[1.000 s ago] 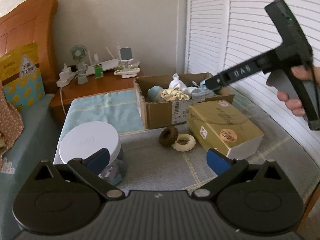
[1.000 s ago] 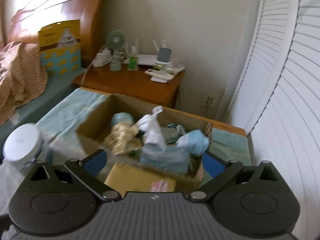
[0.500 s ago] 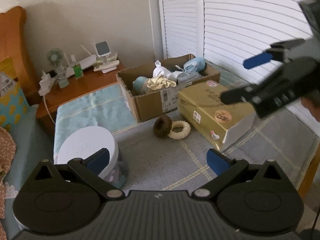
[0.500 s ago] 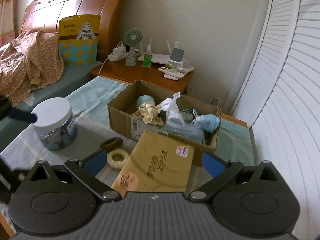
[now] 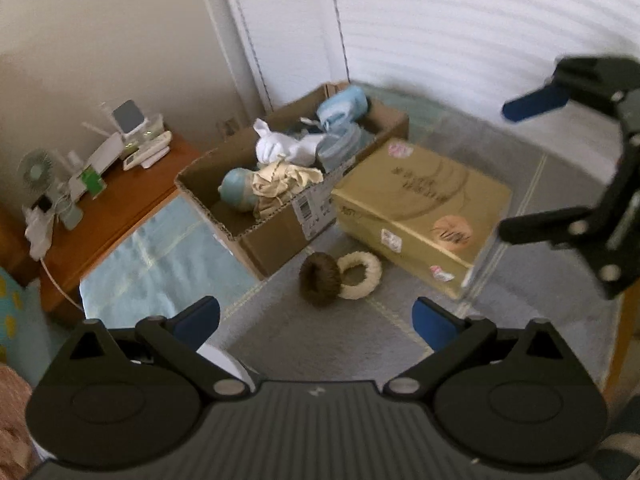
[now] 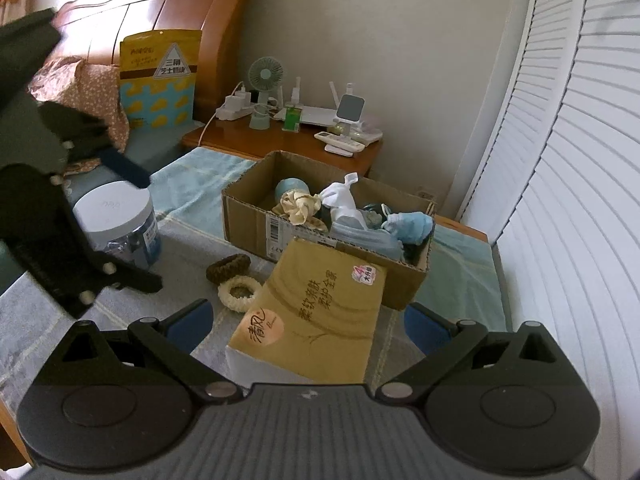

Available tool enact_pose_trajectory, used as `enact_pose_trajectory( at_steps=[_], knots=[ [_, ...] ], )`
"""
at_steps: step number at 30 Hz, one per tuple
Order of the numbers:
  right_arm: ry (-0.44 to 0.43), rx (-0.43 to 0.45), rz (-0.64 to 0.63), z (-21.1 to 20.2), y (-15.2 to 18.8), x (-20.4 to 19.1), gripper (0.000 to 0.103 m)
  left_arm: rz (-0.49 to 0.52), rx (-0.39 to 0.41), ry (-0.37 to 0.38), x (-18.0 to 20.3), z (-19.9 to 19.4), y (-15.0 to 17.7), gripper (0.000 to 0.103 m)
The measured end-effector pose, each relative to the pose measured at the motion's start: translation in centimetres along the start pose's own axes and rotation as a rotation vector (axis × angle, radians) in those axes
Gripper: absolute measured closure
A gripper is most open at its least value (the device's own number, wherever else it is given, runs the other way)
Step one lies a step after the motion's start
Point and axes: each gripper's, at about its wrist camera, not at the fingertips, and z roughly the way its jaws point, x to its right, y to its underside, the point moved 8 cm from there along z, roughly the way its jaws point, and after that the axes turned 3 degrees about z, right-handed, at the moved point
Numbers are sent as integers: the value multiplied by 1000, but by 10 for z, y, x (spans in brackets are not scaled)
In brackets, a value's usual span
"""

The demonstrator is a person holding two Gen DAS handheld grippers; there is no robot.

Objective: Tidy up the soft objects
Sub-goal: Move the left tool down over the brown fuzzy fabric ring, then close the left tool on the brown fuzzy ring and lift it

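Both claws have pulled back from the cardboard box (image 6: 320, 236) and up, right claw (image 6: 306, 320) and left claw (image 5: 316, 316) wide and empty, so next pick likely the brown scrunchie (image 5: 319, 278) touching the cream scrunchie (image 5: 360, 276) on the grey-covered bench (image 5: 320, 336) before the box, rings flat-ish, no clear long axis.

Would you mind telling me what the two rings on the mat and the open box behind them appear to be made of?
The brown ring looks like fuzzy fabric, matte and plush, likely a scrunchie. The cream ring seems ribbed knit or cloth, its surface gathered in ridges. The open box is plain corrugated cardboard: brown, dull, with wavy fluting along the cut top edge and a printed label.
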Motion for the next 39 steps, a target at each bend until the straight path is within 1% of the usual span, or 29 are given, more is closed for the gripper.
enact_pose_trajectory(
  at_steps=[3,5,6,8,9,10,11,13,16,20,25,30,33,34,37,39],
  knots=[
    [-1,4,5,0,3,3,0,16,-46,32,-2,15,-5,13],
    [-7,8,13,1,3,4,0,7,-68,61,-4,26,-10,24],
    [-13,9,21,1,4,5,0,8,-74,70,-4,31,-13,28],
    [-28,10,38,4,5,5,0,21,-84,80,-4,39,-17,38],
    [-33,9,42,5,5,5,0,29,-94,87,-3,43,-18,40],
    [-35,9,45,5,6,5,0,32,-102,99,-3,47,-20,47],
    [-35,8,48,6,6,5,0,25,-112,115,-3,52,-20,51],
    [-39,6,53,8,7,4,0,9,-126,132,-4,58,-22,54],
    [-50,6,58,9,8,4,0,-17,-140,149,-8,67,-23,55],
    [-57,2,64,13,9,3,0,-31,-165,145,-13,78,-21,65],
    [-63,5,72,15,8,4,0,-51,-193,159,-15,89,-18,65],
    [-67,1,72,17,8,4,0,-63,-196,178,-14,94,-17,65],
    [-65,-1,68,17,9,3,0,-62,-200,191,-13,97,-14,72],
    [-66,-1,69,17,9,3,0,-64,-196,191,-13,97,-14,72],
    [-67,2,75,16,9,3,0,-68,-190,189,-14,95,-14,79],
    [-67,4,75,16,9,4,0,-72,-188,184,-16,93,-14,82]
  ],
)
